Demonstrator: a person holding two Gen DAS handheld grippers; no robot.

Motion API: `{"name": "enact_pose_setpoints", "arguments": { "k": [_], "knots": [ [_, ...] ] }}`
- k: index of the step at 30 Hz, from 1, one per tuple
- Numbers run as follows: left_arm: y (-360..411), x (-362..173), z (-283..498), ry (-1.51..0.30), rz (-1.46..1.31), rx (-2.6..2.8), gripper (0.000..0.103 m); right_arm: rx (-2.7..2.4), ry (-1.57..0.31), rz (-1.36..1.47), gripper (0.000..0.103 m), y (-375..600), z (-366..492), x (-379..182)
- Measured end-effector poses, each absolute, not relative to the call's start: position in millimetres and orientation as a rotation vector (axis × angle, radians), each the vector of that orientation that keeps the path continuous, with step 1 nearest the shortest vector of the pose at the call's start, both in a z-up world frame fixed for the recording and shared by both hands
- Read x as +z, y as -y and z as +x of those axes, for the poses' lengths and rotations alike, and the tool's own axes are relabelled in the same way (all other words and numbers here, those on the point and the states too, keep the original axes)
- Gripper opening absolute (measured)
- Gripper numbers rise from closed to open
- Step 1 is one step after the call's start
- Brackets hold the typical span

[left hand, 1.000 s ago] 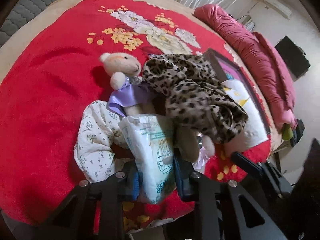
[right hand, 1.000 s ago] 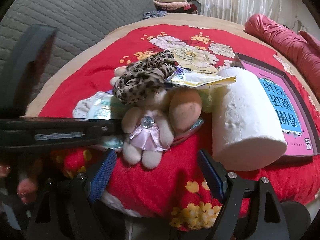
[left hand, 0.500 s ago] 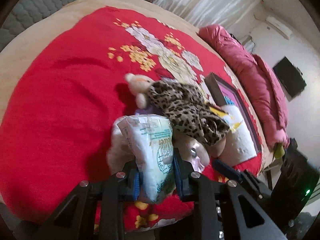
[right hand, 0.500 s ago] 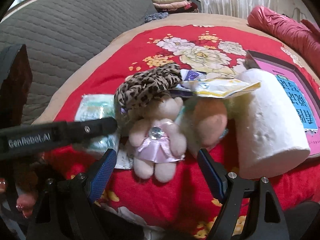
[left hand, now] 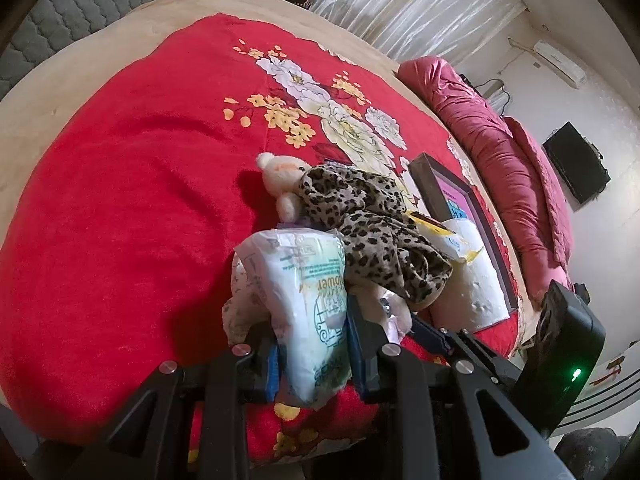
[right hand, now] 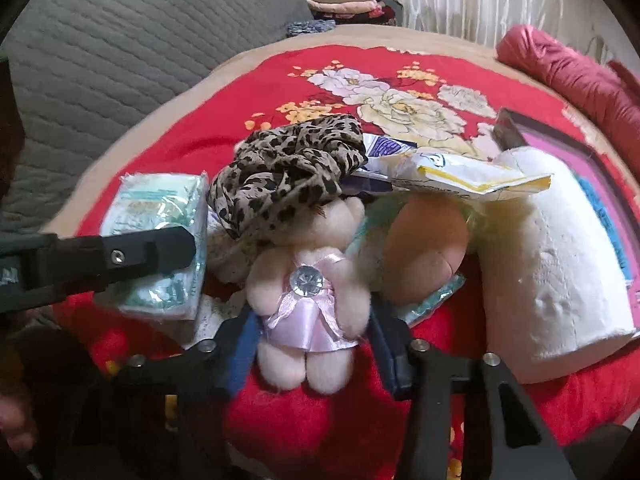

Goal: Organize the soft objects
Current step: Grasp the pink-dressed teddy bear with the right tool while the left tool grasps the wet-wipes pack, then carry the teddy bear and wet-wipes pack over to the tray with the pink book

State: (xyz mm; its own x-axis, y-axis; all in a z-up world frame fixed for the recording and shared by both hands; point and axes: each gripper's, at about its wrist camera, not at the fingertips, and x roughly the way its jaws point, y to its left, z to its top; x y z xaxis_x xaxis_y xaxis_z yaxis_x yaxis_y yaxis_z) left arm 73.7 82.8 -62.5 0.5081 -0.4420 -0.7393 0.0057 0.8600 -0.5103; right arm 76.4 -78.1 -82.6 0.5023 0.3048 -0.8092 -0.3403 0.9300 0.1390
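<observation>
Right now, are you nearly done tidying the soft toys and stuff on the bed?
Not nearly. Nothing looks sorted yet: the leopard-print cloth, toilet roll and yellow packet lie heaped together on the red blanket. In hand: the left gripper clamps the tissue pack, and the right gripper is closing around the pink-dressed teddy. Everything else in the heap is left.

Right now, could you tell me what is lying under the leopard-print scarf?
The leopard-print scarf drapes over the head of the pale teddy in the pink dress, hiding its face, and partly over a second cream bear. Whatever else sits beneath is covered.
</observation>
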Motion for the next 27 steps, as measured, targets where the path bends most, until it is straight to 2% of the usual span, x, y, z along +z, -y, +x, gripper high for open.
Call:
{"name": "enact_pose_setpoints", "arguments": {
  "k": [7,13,27],
  "knots": [
    [-87,-59,72,-0.989,-0.519,-0.284,0.028,0.453,-0.970,-0.013,0.044,93,63,-68],
    [-80,-49,68,-0.955,-0.505,-0.294,0.028,0.482,-0.860,-0.066,0.043,99,43,-40],
    [-51,-32,51,-0.916,-0.418,-0.270,0.028,0.426,-0.743,0.043,0.043,158,32,7]
  ]
}}
